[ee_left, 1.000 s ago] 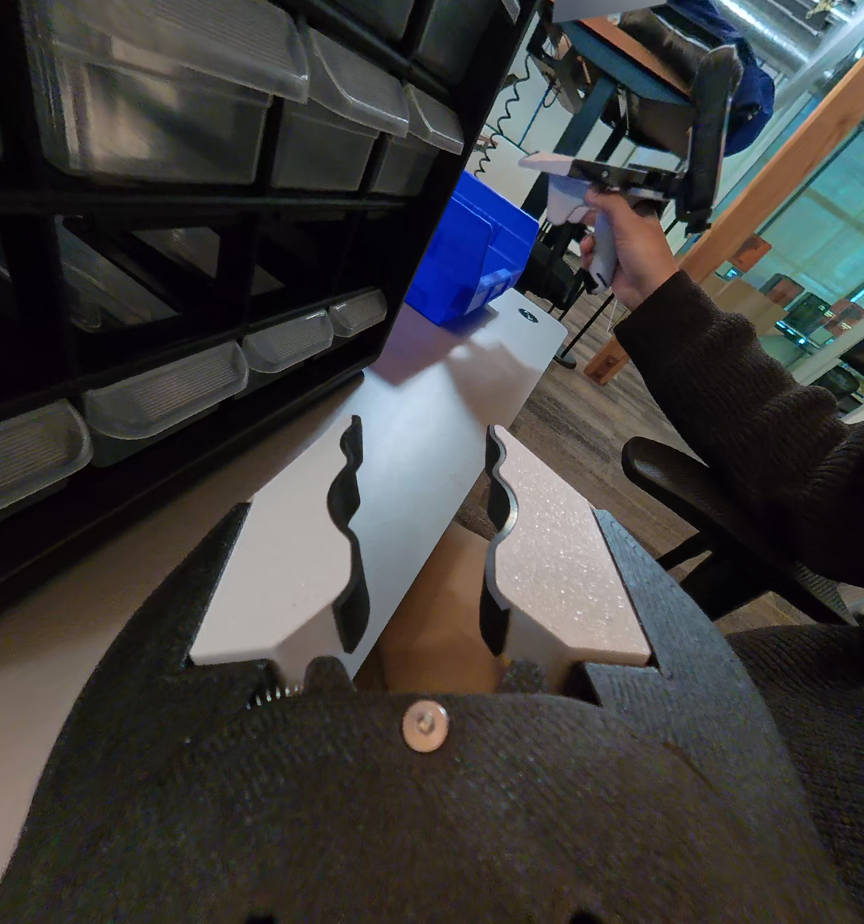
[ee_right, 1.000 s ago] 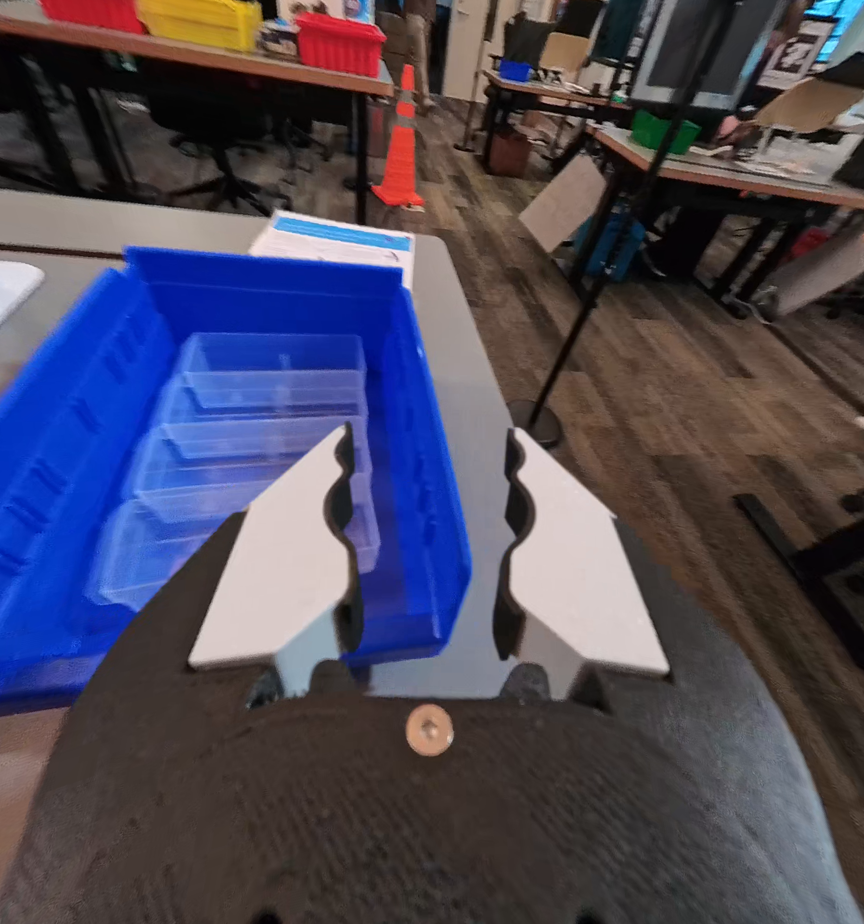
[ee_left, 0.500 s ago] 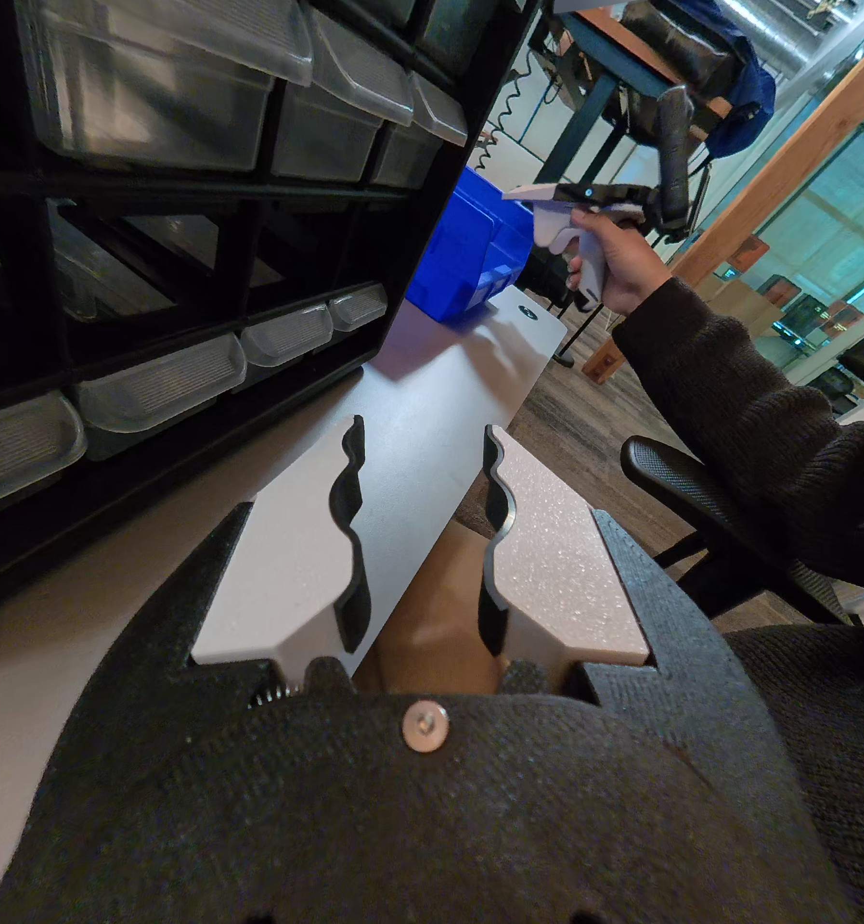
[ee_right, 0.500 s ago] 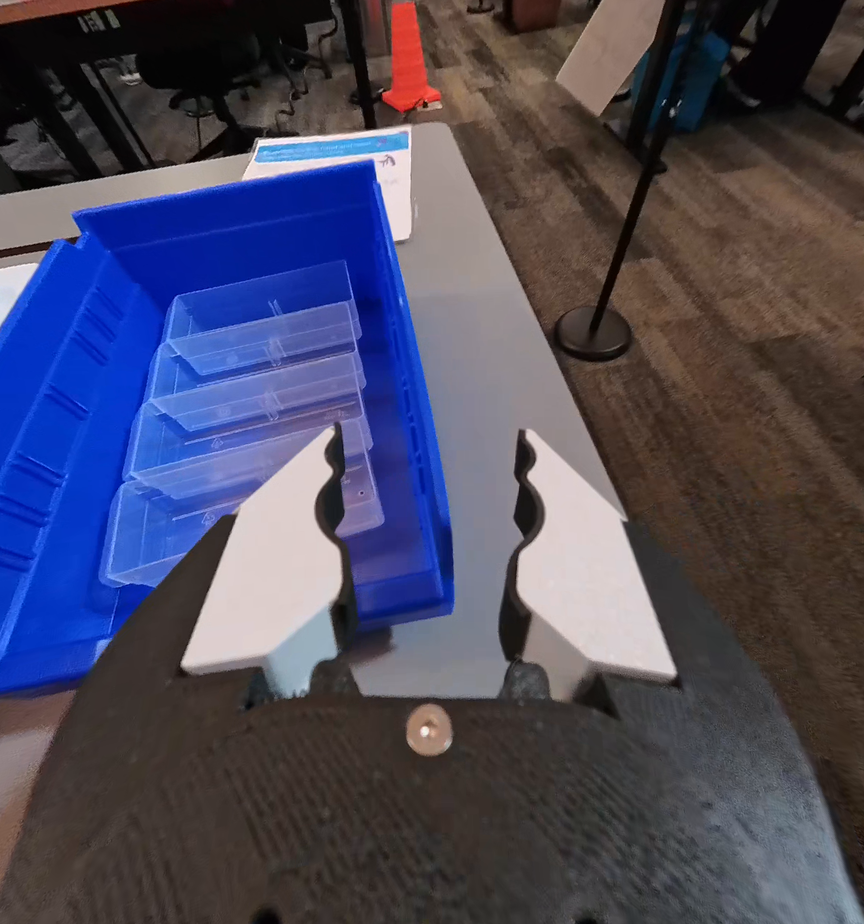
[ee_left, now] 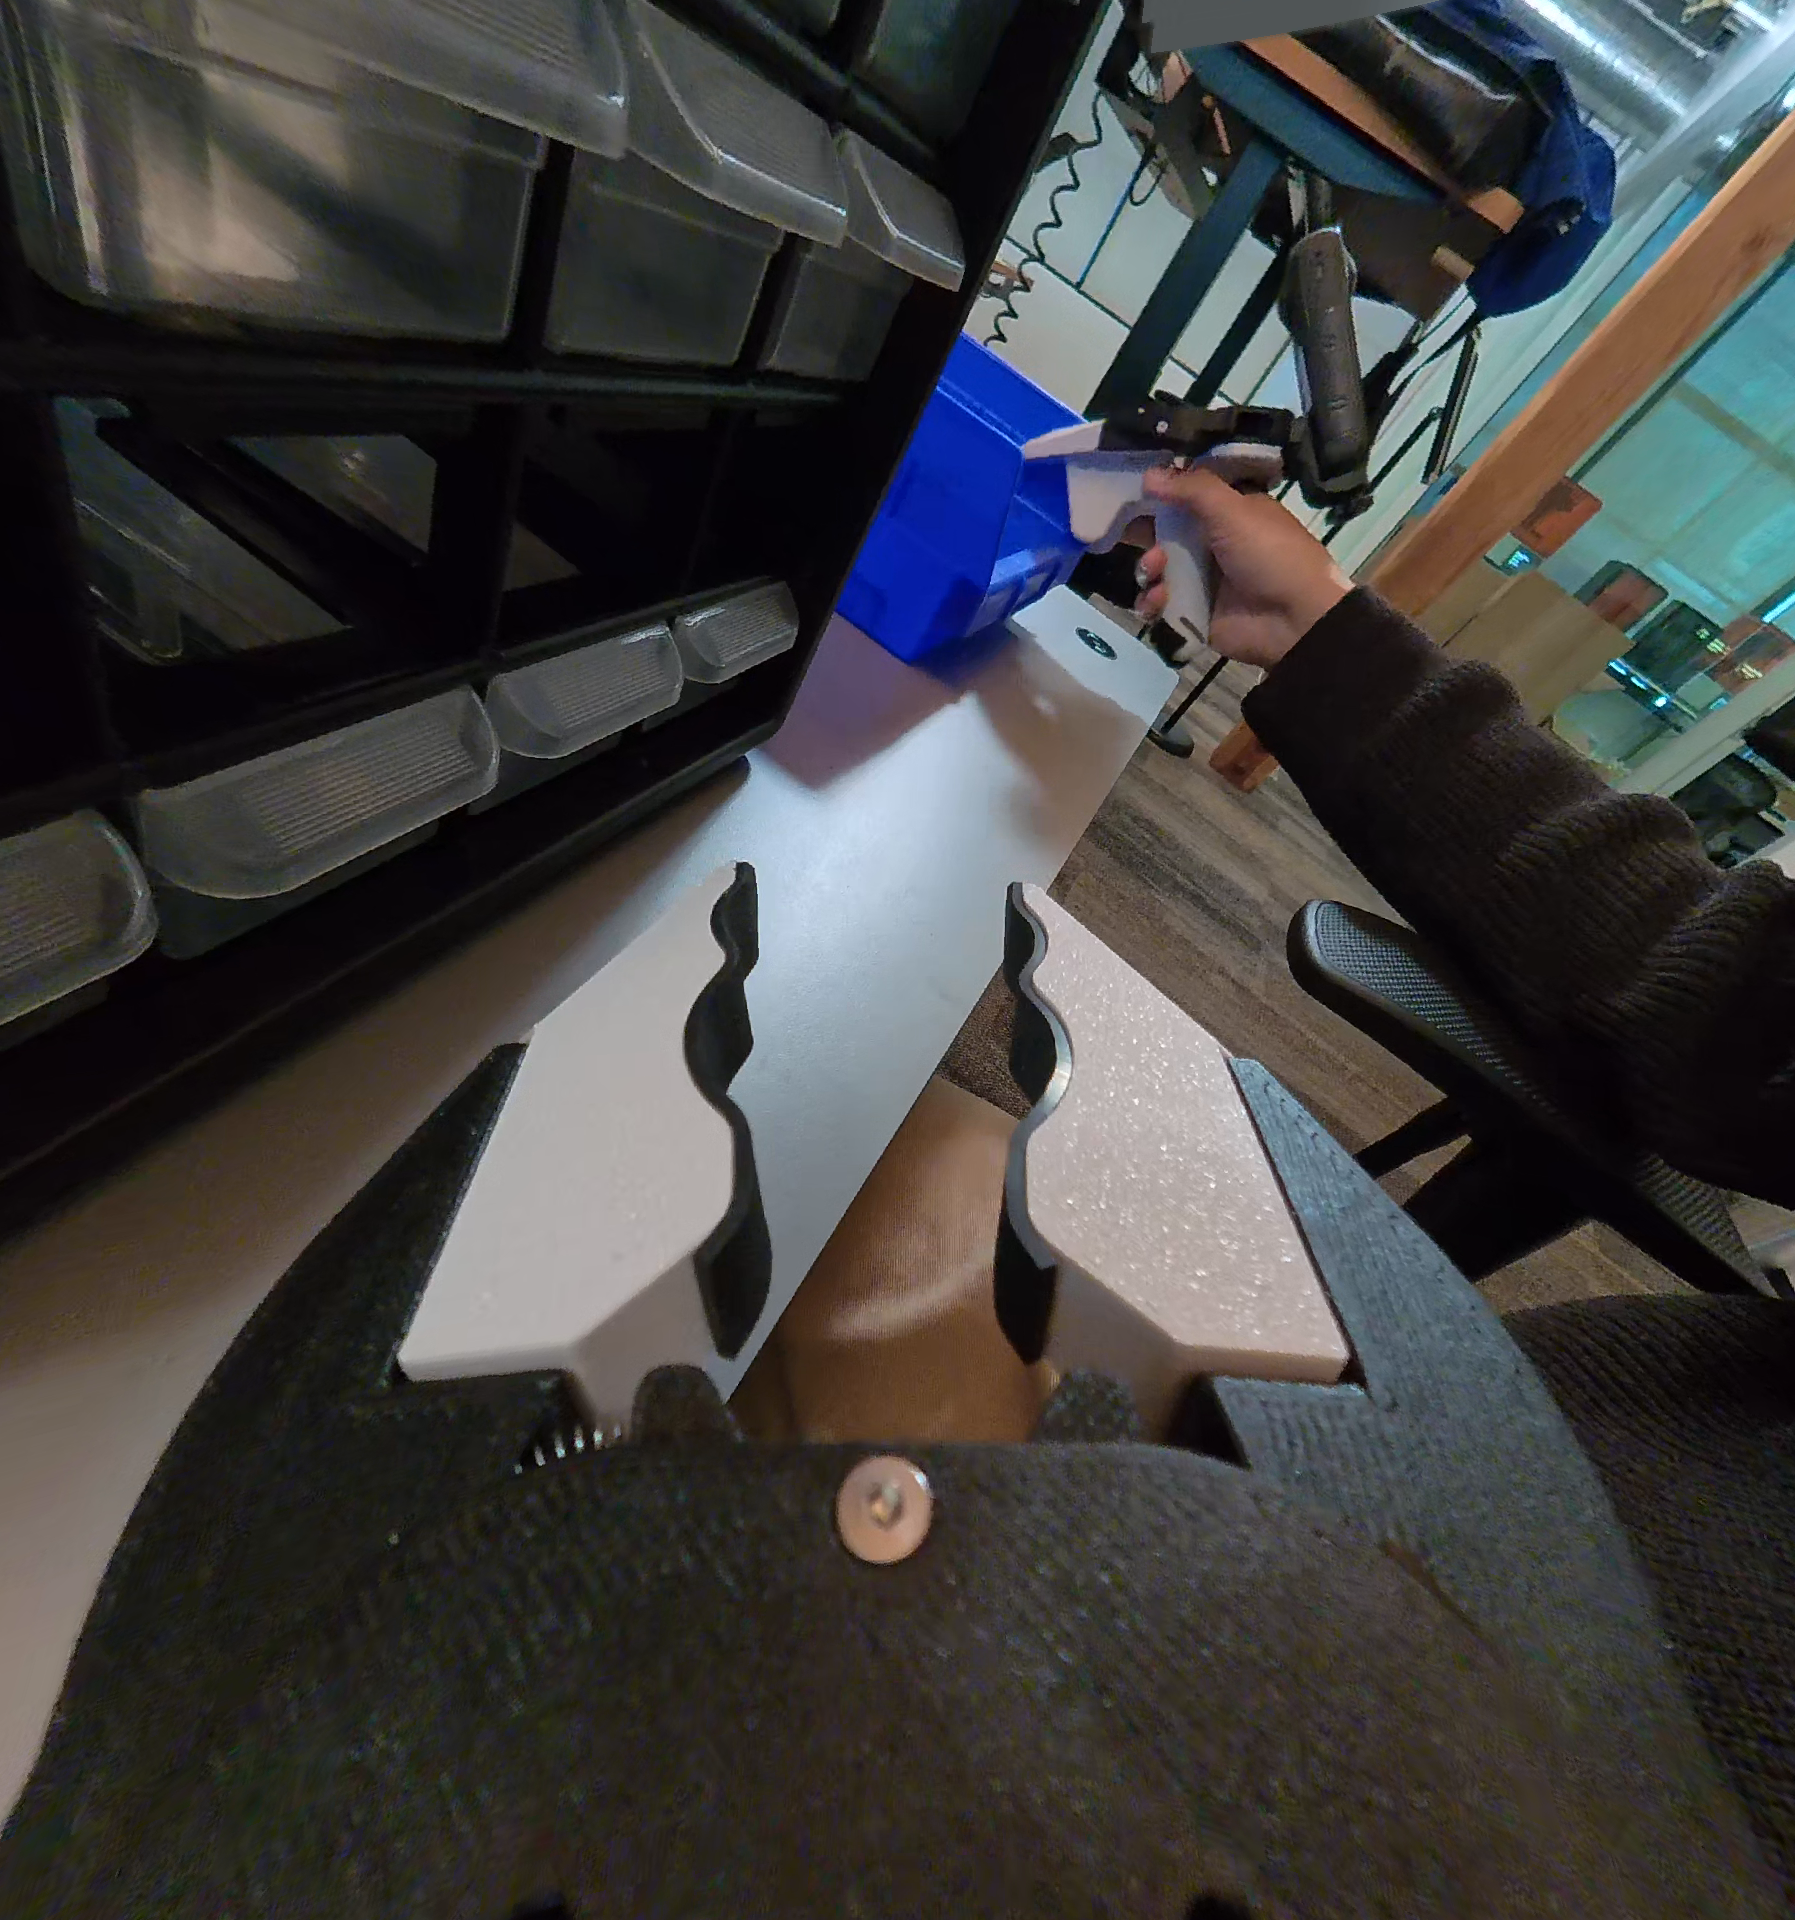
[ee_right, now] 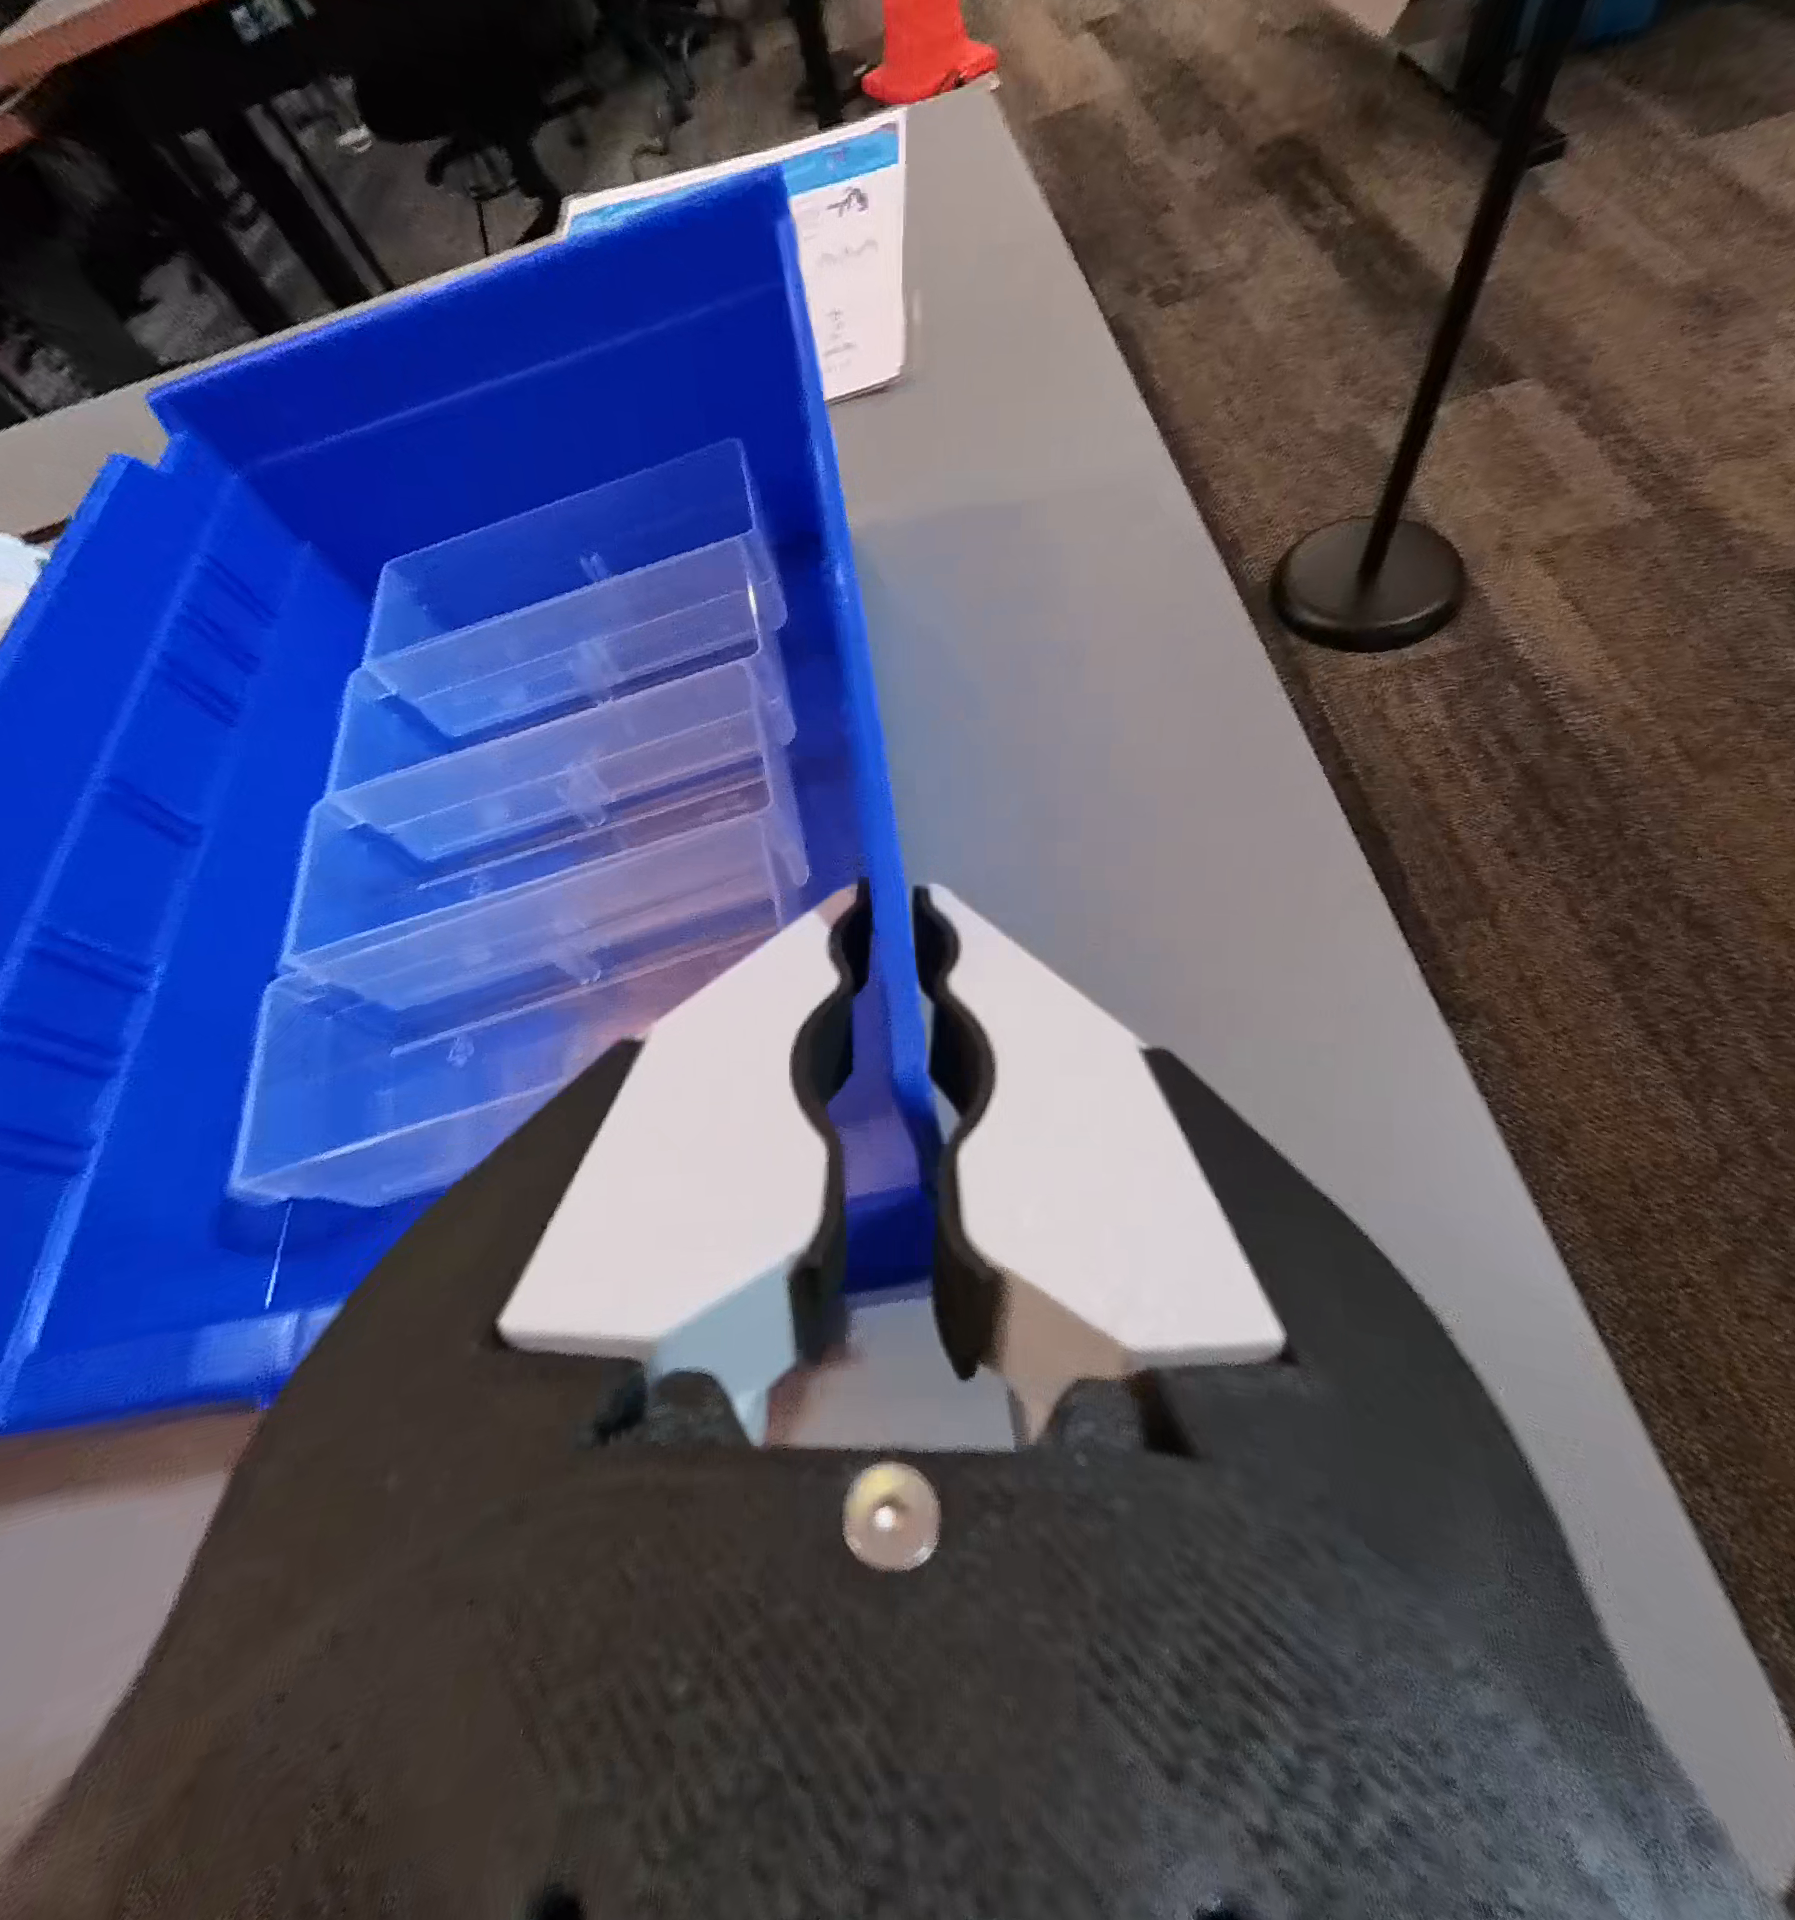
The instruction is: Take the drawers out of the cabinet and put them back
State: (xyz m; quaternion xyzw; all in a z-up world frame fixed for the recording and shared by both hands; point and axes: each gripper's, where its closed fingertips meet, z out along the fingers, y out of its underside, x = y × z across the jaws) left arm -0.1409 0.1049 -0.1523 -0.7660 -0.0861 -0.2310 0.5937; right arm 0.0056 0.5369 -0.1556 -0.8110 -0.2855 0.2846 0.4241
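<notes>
**Meanwhile: drawers out, refilling not begun**

Left wrist view: the left hand-held gripper [ee_left: 877,1049], jaws apart and empty, hovers over the grey worktop [ee_left: 903,852] beside the black plastic drawer cabinet [ee_left: 851,436], where a middle row of slots gapes.

Right wrist view: the right hand-held gripper [ee_right: 888,997], nearly closed on nothing, hovers above the blue plastic bin [ee_right: 519,416] holding four clear plastic drawers [ee_right: 560,790]. Returning them appears left. A printed sheet [ee_right: 851,260] lies beyond.

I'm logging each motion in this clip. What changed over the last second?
The right gripper tipped down toward the blue bin and its fingers narrowed from wide apart to a slim gap, holding nothing. The left gripper stayed open beside the cabinet; the four clear drawers in the bin have not moved.
</notes>
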